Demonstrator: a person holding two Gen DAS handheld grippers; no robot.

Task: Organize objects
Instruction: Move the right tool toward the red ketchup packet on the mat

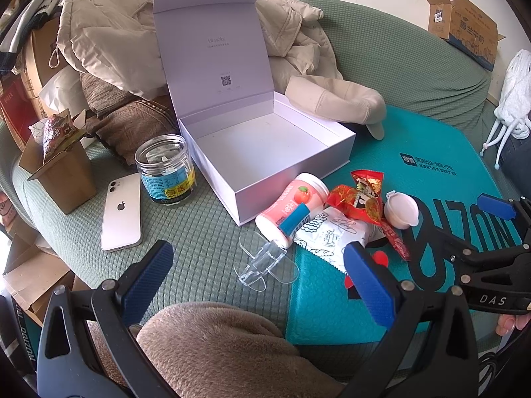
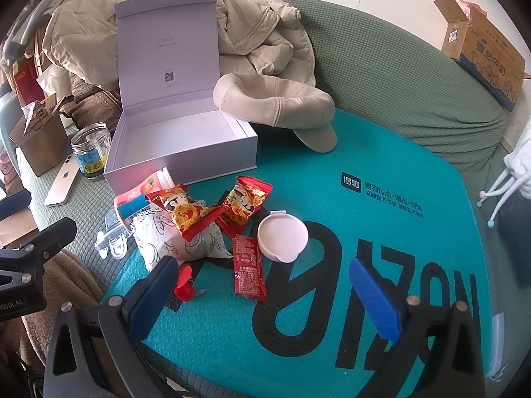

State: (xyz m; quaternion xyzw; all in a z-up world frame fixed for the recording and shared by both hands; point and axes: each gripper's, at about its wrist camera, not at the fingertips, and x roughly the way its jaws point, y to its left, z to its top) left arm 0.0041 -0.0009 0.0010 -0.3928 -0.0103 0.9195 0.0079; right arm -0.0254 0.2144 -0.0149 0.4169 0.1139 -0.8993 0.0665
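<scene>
An open white box stands empty, its lid upright. In front of it lie a pink-and-white bottle on its side, red snack packets, a white patterned packet, a round white tub, a red sachet and a clear plastic stand. My left gripper hovers open just short of the clear stand. Over the teal mailer, my right gripper is open near the sachet and tub. Neither holds anything.
A glass jar, a white phone and a brown carton sit left of the box. A beige cap and a padded jacket lie behind it. A fleece-covered knee is below the left gripper.
</scene>
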